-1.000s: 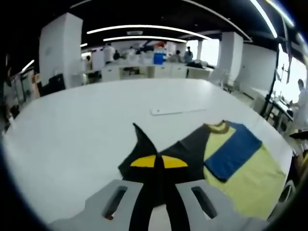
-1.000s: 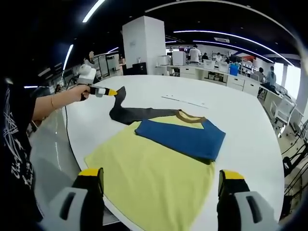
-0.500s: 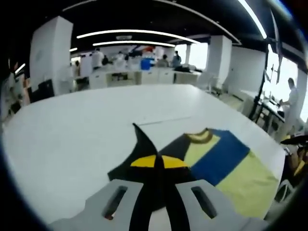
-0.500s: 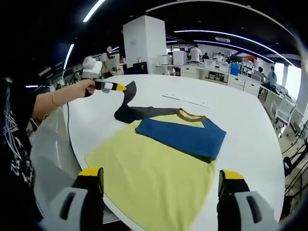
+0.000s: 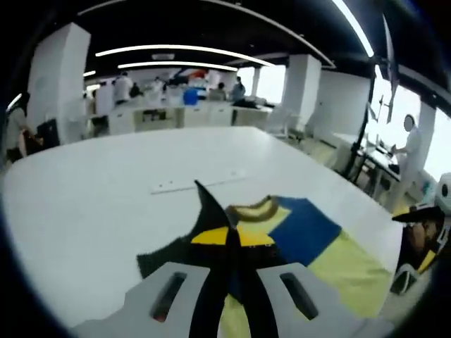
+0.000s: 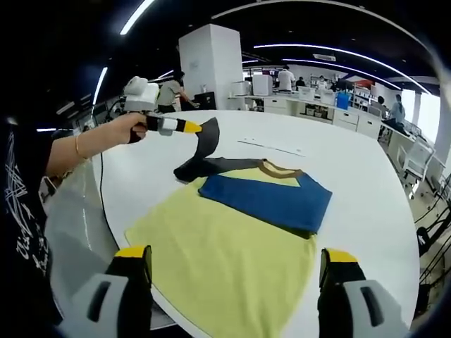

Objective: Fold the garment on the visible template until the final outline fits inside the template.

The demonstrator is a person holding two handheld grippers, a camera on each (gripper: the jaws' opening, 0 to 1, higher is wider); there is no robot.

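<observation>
While the soft yellow T-shirt [image 6: 225, 253] lies flat on the smooth round white bench [image 6: 352, 183], its blue right sleeve [image 6: 271, 198] is folded across the chest, just below the brown ribbed collar [image 6: 278, 169]. Beside that collar, the left tool [image 6: 194, 127], yellow-tipped, is clenched on the dark grey left sleeve [image 6: 204, 144], lifting it off the bench. Nearer the shirt's hem, the right tool [image 6: 236, 271] hovers released, jaws wide apart.

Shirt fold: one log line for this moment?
left gripper: shut on dark sleeve, lifted | right gripper: open | shirt: on table
</observation>
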